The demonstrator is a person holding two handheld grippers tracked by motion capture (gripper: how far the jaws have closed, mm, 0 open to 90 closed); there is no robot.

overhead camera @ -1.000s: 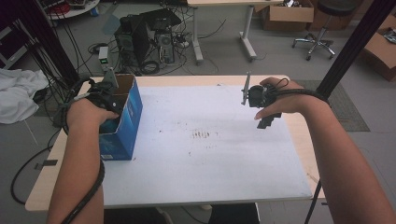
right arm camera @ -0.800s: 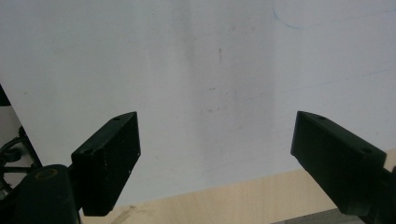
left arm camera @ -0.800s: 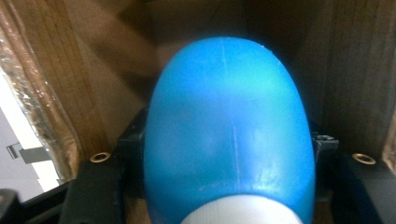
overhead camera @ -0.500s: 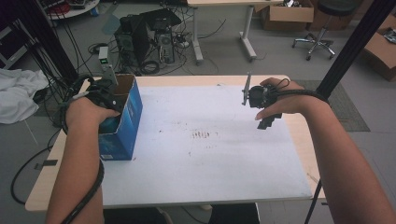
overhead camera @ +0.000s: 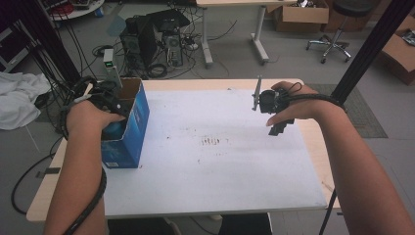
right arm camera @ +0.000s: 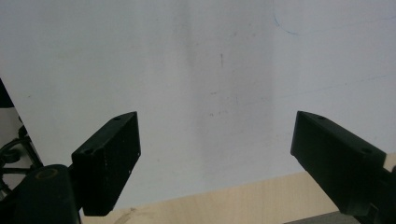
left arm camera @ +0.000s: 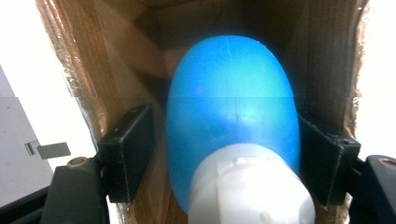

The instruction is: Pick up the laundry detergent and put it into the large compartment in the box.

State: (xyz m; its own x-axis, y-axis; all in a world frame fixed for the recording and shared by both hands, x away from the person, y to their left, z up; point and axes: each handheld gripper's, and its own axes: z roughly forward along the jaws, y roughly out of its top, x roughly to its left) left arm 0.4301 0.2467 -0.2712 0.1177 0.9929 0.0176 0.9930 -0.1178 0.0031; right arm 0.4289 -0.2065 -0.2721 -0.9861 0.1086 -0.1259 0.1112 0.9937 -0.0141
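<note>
Blue plastic fills the gap of the left claw: a bottle with a white cap, lying inside the cardboard box at the bench's left edge. The jaws have just been opening; a gap shows beside the bottle, so it seems released. It looks light, smooth and slippery; the cap's shoulder offers the surest hold. The left hand dips into the box. The right claw hovers spread wide, holding nothing, above the white bench top.
</note>
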